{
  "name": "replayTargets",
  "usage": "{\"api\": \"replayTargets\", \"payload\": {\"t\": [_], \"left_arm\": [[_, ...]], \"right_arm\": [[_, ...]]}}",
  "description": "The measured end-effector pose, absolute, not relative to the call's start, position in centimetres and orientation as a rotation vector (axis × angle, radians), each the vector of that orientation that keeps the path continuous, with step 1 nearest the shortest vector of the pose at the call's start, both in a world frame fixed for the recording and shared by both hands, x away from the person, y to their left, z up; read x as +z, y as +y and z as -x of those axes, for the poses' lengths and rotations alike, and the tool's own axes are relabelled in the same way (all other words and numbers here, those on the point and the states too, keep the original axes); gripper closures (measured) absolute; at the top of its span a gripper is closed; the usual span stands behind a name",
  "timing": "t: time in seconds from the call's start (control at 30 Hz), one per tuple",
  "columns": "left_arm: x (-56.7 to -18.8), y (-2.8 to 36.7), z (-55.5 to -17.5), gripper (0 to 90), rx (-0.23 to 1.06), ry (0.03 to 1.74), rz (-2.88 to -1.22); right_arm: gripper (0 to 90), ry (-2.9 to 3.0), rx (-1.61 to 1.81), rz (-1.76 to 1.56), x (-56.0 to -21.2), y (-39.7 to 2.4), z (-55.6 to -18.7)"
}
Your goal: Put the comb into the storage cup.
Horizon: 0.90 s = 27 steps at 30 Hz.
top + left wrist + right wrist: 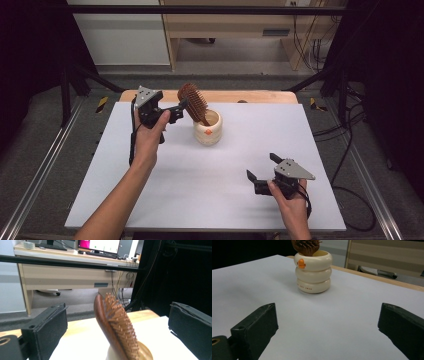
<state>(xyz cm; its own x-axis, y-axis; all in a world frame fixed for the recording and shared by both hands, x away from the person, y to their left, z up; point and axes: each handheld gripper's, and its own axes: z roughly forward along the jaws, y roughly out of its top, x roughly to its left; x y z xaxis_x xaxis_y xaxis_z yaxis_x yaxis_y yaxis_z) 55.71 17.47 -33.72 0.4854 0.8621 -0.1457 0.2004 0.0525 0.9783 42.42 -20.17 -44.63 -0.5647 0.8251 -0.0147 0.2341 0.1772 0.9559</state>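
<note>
Two tongs work over one white surface (210, 190). From the high view, the left tongs (183, 106) hang raised beside a brush (194, 102) that stands tilted, handle down, in a cream cup (208, 128) near the far middle of the surface. Their tips are just at the brush head's left edge; whether they touch it I cannot tell. The right tongs (261, 167) rest low at the near right, spread wide and empty, well apart from the cup.

Left gripper view: the jaws stand wide open with the brush (116, 327) between them — bristles facing right, nothing pinched. The cup's rim (145, 353) shows just below.

Right gripper view: both jaws are far apart over bare surface, the ringed cup (313, 272) ahead with the brush (307, 246) sticking out of its top.

Judging the step as taking or leaving the brush: close squarely on the wooden edges, not the bristles, and move along the brush's lean so the cup — light, likely to tip — stays put.
</note>
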Motion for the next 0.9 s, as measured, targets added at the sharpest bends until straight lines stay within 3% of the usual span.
{"api": "replayTargets", "payload": {"t": [0.9], "left_arm": [[-34.7, 19.8, -52.1, 2.4, 0.708, 0.965, -1.478]], "right_arm": [[3.4, 1.905, 1.387, -0.994, -44.7, -20.1, -42.5]]}}
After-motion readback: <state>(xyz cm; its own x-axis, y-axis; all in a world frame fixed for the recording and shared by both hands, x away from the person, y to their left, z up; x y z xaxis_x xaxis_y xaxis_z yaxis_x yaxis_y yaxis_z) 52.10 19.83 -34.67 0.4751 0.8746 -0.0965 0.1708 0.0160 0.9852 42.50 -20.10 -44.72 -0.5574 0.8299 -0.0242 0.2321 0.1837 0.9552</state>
